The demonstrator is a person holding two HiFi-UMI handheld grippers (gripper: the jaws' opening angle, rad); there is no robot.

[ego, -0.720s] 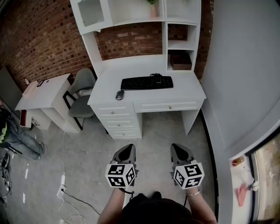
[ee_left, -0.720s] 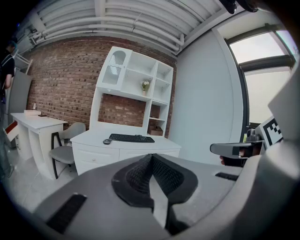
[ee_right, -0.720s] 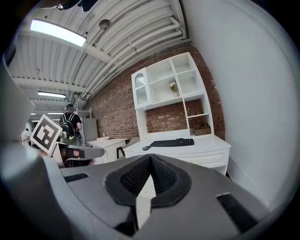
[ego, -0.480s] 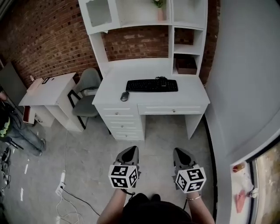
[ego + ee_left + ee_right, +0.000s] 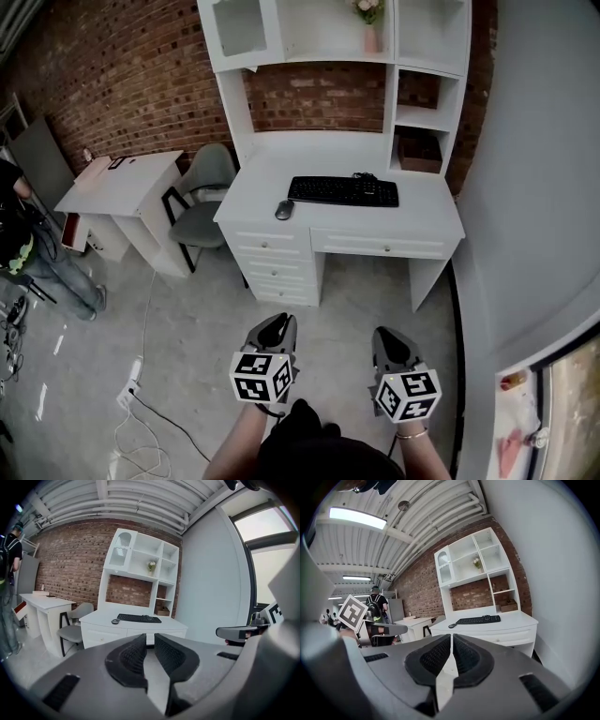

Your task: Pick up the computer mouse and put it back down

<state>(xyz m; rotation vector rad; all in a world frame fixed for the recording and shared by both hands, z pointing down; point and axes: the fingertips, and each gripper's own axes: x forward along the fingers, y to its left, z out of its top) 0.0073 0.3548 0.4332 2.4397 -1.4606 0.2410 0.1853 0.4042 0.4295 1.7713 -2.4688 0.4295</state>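
Note:
A small grey computer mouse [image 5: 284, 210] lies on the white desk [image 5: 347, 220], just left of a black keyboard [image 5: 343, 191]. The mouse [image 5: 115, 621] and mouse [image 5: 452, 626] also show small in both gripper views. Both grippers hang over the grey floor well short of the desk. My left gripper [image 5: 275, 329] has its jaws shut with nothing between them. My right gripper [image 5: 391, 344] is shut and empty too, level with the left one. Each points toward the desk.
A grey chair [image 5: 204, 202] stands left of the desk, beside a second white table [image 5: 122, 187]. A hutch with shelves [image 5: 337, 37] rises behind the desk. A grey wall [image 5: 544, 187] runs along the right. A power strip and cable [image 5: 131, 398] lie on the floor at left. A person [image 5: 23, 253] stands far left.
The desk has drifted right and lower in the head view as the head turned. Both grippers kept their pose, still shut.

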